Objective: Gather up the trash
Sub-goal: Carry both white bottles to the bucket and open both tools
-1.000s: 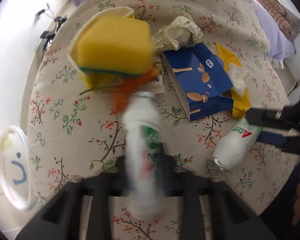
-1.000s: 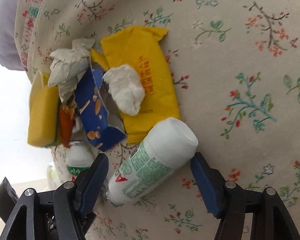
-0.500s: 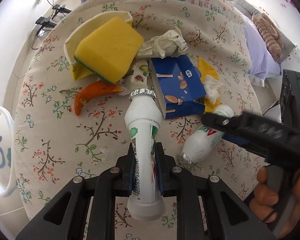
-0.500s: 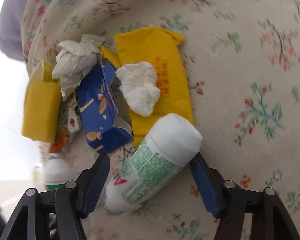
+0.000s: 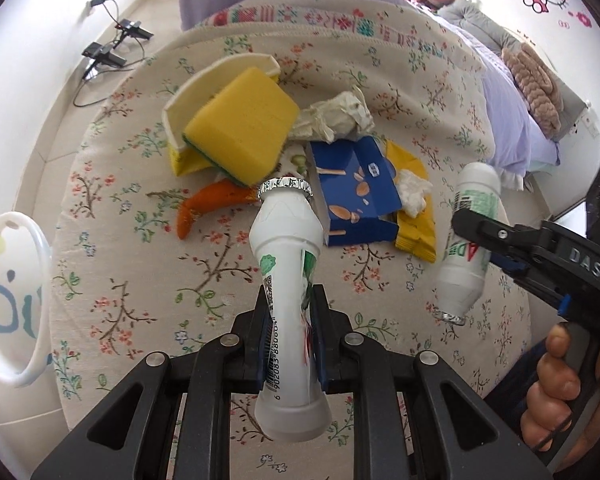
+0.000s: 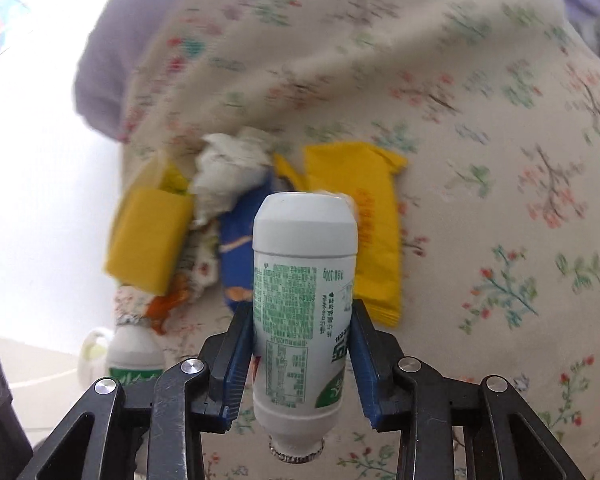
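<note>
On the floral tablecloth [image 5: 112,280]: we see the trash heaped near its middle, and we place everything else from the blue carton [image 5: 356,192].
Left gripper [image 5: 290,340]: our jaws are clamped narrow on a white yogurt bottle [image 5: 286,248], its foil-rimmed neck pointing toward the blue carton and its base toward the camera.
Right gripper [image 6: 300,356]: our jaws have just been closing and now press both sides of a second white bottle [image 6: 304,280], held off the cloth to the right of the blue carton, foil mouth down.
Yellow sponge [image 5: 240,128]: up and left of the blue carton, leaning on a yellow box [image 5: 192,100].
Crumpled paper [image 5: 336,118]: just above the blue carton.
Orange wrapper [image 5: 204,204]: left of the blue carton.
Yellow packet [image 5: 416,216]: tucked under the blue carton's right edge, with a white tissue wad [image 5: 412,196] on it.
White ring [image 5: 16,304]: far left of the blue carton, off the cloth.
Hand [image 5: 560,392]: ours, on the right gripper's handle.
</note>
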`<state>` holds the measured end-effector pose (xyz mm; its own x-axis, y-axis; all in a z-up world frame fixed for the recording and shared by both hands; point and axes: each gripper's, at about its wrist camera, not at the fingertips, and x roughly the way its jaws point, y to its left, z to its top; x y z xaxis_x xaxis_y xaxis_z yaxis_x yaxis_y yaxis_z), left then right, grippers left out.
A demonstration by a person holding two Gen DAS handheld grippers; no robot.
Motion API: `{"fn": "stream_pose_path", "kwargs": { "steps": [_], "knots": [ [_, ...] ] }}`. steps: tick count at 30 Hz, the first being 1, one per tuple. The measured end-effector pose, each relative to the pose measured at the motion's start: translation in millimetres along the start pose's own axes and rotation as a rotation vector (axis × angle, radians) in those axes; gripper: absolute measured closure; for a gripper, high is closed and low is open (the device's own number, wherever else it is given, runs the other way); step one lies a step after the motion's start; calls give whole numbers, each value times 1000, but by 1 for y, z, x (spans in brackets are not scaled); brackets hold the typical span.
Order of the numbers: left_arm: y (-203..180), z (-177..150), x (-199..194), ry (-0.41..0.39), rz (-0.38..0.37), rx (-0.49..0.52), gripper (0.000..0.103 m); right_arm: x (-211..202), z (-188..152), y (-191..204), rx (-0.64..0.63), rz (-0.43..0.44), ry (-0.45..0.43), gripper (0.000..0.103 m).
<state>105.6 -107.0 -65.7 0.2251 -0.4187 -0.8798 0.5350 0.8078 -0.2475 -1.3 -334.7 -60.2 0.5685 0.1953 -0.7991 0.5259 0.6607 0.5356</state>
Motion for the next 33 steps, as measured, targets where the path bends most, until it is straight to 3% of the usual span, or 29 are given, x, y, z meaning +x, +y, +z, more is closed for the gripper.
{"fn": "stream_pose_path", "kwargs": {
  "steps": [6, 16, 22, 28, 33],
  "knots": [
    [12, 4, -16, -49, 8, -50, 84, -6, -7, 28, -144, -17, -68, 62],
    [54, 5, -32, -81, 46, -192, 84, 10, -21, 51, -267, -20, -46, 62],
    [105, 2, -58, -147, 139, -302, 84, 19, -30, 77, -337, 6, -46, 62],
    [168, -11, -78, -163, 170, -469, 84, 35, -52, 121, -451, 45, -33, 62],
    [207, -21, -91, -175, 140, -593, 84, 54, -72, 162, -533, 104, 10, 62]
  ]
}}
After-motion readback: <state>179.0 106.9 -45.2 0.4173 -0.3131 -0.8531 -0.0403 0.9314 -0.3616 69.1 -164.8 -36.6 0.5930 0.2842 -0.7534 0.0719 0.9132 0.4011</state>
